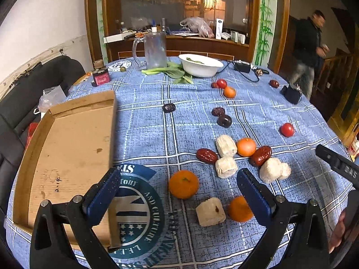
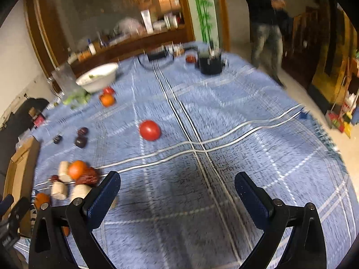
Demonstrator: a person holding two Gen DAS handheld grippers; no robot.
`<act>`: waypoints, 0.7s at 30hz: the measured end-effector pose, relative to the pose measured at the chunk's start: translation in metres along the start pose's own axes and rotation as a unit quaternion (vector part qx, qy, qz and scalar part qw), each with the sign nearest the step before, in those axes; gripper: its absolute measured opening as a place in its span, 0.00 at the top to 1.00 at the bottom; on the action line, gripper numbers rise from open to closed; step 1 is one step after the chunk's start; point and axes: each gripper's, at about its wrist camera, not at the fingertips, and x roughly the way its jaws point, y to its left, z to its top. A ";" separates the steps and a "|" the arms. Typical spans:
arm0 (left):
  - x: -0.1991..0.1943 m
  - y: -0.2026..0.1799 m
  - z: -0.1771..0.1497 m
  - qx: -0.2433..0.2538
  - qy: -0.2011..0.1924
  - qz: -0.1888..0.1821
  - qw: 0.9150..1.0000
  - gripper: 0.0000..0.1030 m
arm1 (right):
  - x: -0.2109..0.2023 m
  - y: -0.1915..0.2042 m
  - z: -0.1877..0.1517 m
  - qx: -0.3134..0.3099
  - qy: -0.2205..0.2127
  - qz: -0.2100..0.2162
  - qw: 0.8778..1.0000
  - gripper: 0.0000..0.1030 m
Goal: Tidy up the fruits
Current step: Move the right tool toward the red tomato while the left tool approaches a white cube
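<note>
My left gripper (image 1: 179, 187) has its jaws wide apart, nothing held, over an orange (image 1: 183, 184) on the blue checked tablecloth (image 1: 143, 134). Cardboard tray (image 1: 67, 157) sits to its left. More oranges, red dates (image 1: 206, 156) and pale blocks (image 1: 226, 145) are scattered ahead. My right gripper (image 2: 178, 188) is also spread, over bare cloth, with a tomato (image 2: 149, 130) ahead.

The right wrist view is motion-blurred throughout; the white bowl (image 2: 97, 77) and shelf items at upper left are indistinct. In the left wrist view, the orange (image 1: 239, 209) at lower centre is partly hidden behind the left tool's finger (image 1: 254, 198) (right edge covered). The cardboard tray (image 1: 67, 157) has its near corner concealed.
</note>
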 end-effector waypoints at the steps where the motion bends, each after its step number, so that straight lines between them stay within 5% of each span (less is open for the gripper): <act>1: -0.002 0.000 0.000 0.001 -0.003 -0.002 1.000 0.00 | -0.009 0.005 -0.001 -0.005 -0.018 -0.004 1.000 0.01; 8: -0.006 -0.001 -0.004 0.015 -0.007 -0.012 1.000 0.00 | -0.039 0.026 0.001 -0.027 -0.075 0.015 0.997 0.01; 21: -0.009 0.027 -0.005 -0.017 -0.003 -0.014 1.000 0.00 | -0.034 0.043 -0.011 -0.047 -0.049 0.032 0.997 0.01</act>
